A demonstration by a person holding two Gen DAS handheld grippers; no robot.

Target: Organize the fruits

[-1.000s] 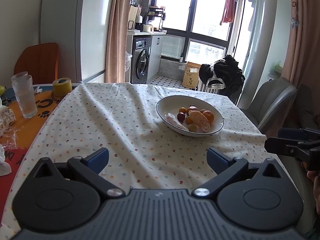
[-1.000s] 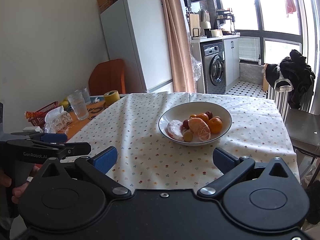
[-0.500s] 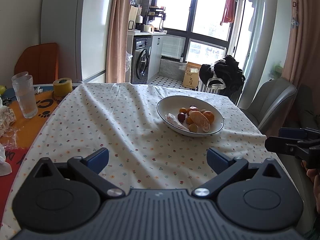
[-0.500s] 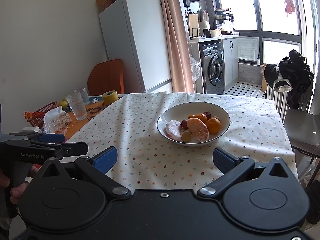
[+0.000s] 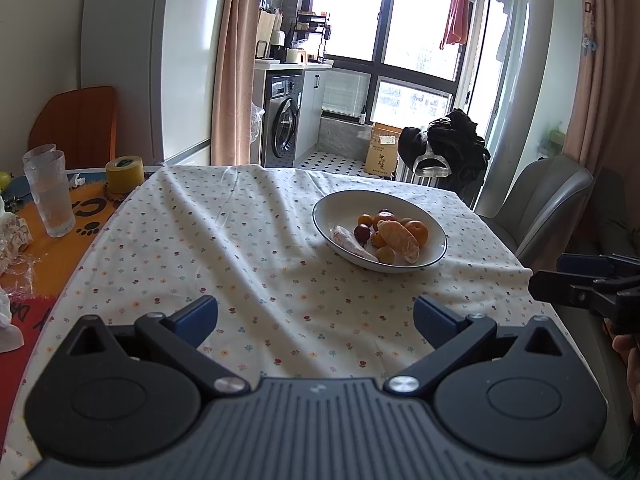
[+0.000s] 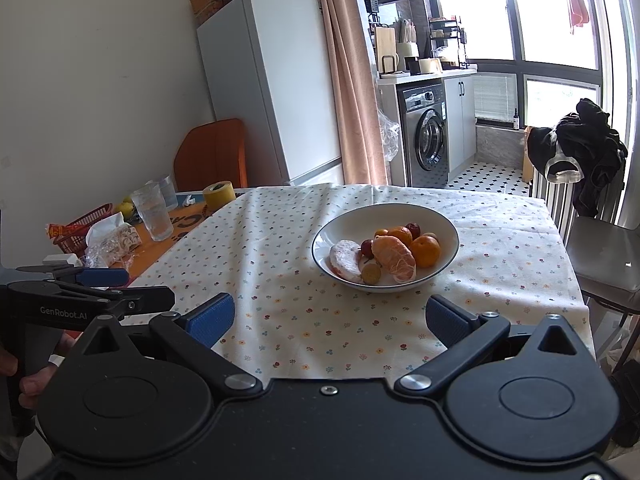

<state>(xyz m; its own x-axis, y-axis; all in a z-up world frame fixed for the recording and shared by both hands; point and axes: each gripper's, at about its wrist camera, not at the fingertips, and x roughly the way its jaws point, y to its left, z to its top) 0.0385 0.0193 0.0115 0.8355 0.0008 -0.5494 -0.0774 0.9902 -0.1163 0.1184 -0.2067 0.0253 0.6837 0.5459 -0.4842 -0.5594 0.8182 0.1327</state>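
A: L grip status?
B: Left gripper [image 5: 315, 316], black w/ blue pads, jaws spread wide, nothing btwn them. It sits over the near edge of the white floral-dotted tablecloth [image 5: 240, 248].
A: R?
B: Right gripper [image 6: 328, 318], same build, jaws also wide apart, empty, at the cloth's near edge. Both are well apart from the fruit.
A: Where's the fruit?
B: All in the white dark-rimmed ceramic bowl [image 6: 448, 232], on the cloth ahead of both grippers. Peeled orange mandarin [image 6: 394, 258] in the middle, pale peeled fruit piece [image 6: 345, 260] touching bowl's left wall, whole orange tangerine [image 6: 426, 251] to the right, dark red round fruit [image 6: 367, 246] btwn the peeled ones, small yellow-brown round fruit [image 6: 371, 274] at front.
A: Other stuff?
B: Clear ribbed glass tumbler [image 5: 50, 196] and yellow tape roll [image 5: 125, 169] on the orange mat, left of cloth. Grey chair [image 5: 548, 204] on the right.
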